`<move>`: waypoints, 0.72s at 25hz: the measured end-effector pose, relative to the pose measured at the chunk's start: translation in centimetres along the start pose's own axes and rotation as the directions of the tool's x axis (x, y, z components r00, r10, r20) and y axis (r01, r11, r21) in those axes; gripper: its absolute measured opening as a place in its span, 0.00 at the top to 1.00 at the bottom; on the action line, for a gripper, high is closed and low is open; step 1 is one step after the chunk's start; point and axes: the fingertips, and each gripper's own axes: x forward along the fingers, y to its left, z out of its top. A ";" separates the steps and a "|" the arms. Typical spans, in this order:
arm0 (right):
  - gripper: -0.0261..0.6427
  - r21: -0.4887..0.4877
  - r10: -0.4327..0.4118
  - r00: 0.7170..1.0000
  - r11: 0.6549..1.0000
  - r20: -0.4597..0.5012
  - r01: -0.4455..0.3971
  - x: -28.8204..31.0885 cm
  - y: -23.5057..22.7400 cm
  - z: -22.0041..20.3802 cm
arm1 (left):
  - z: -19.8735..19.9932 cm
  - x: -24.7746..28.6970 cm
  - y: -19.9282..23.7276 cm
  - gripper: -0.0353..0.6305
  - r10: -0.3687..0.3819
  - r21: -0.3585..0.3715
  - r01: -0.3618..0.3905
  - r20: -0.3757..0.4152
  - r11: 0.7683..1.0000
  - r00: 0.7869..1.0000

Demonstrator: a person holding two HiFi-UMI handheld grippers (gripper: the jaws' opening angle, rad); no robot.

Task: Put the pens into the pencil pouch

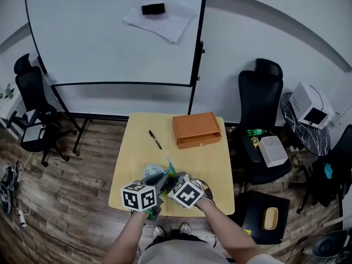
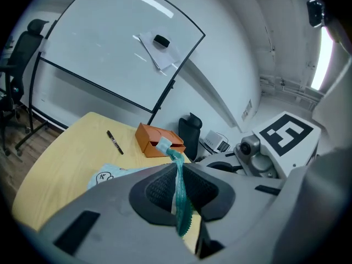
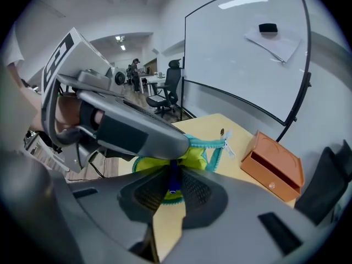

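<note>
Left gripper (image 2: 179, 190): fingers are pressed together on the teal zipper edge of the pouch (image 2: 176, 172), which is held upright between them. Right gripper (image 3: 172, 190): fingers are pinched on a blue pen (image 3: 174, 176), whose far end is set into the pouch's yellow-green opening just beyond them. Black pen (image 1: 155, 139): laid on the surface (image 1: 135, 153), well beyond both pairs of fingers. Orange box (image 1: 196, 129): placed beside it, apart.

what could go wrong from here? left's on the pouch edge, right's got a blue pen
1. The left gripper pinches only the thin zipper edge of the pouch; it may slip out and the mouth sag shut.
2. The right gripper holds the blue pen at the opening; it may pivot and snag the zipper teeth.
3. The black pen lies farther up the table; fetching it likely means releasing the pouch.
</note>
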 end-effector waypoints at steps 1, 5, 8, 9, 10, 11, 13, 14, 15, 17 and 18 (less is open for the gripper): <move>0.87 -0.001 0.001 1.000 1.000 -0.003 -0.001 0.3 0.2 0.0 | 0.1 -0.2 -0.1 0.89 -0.010 -0.013 0.010 0.004 1.000 1.000; 0.87 0.000 0.005 1.000 1.000 -0.001 -0.005 1.1 0.6 0.3 | 0.5 -1.2 0.2 0.89 -0.024 -0.034 0.024 0.014 0.999 1.000; 0.87 -0.005 0.004 1.000 1.000 0.018 -0.004 1.4 1.0 1.1 | 0.8 -2.0 0.7 0.89 -0.020 -0.035 0.021 0.023 0.999 1.000; 0.87 -0.009 0.001 1.000 1.000 0.030 0.000 1.4 1.1 1.4 | 1.0 -2.2 0.9 0.89 -0.016 -0.033 0.017 0.026 0.999 1.000; 0.87 -0.011 -0.004 0.999 1.000 0.046 0.005 1.4 1.1 1.9 | 1.2 -2.5 1.2 0.89 -0.009 -0.032 0.010 0.030 0.999 0.999; 0.85 -0.009 -0.010 0.998 1.000 0.065 0.010 1.3 1.2 2.4 | 1.4 -2.7 1.5 0.89 -0.002 -0.032 0.003 0.035 0.999 0.999; 0.79 -0.002 -0.016 0.994 1.000 0.105 0.016 0.9 1.2 3.5 | 2.0 -3.3 2.3 0.89 0.011 -0.038 -0.010 0.046 0.999 0.999; 0.77 0.000 -0.017 0.992 1.000 0.127 0.017 0.6 1.3 4.2 | 2.4 -3.6 2.7 0.89 0.015 -0.044 -0.013 0.053 0.999 0.998; 0.75 0.001 -0.016 0.988 1.000 0.150 0.016 0.1 1.4 4.9 | 2.7 -3.9 3.0 0.89 0.017 -0.049 -0.014 0.062 0.999 0.998; 0.74 0.009 -0.020 0.980 1.000 0.198 0.019 -1.0 1.5 6.5 | 3.4 -4.5 3.7 0.89 0.021 -0.051 -0.018 0.076 0.999 0.997; 0.73 0.017 -0.025 0.974 1.000 0.226 0.022 -1.6 1.4 7.3 | 3.7 -4.7 4.0 0.89 0.024 -0.048 -0.020 0.081 0.999 0.996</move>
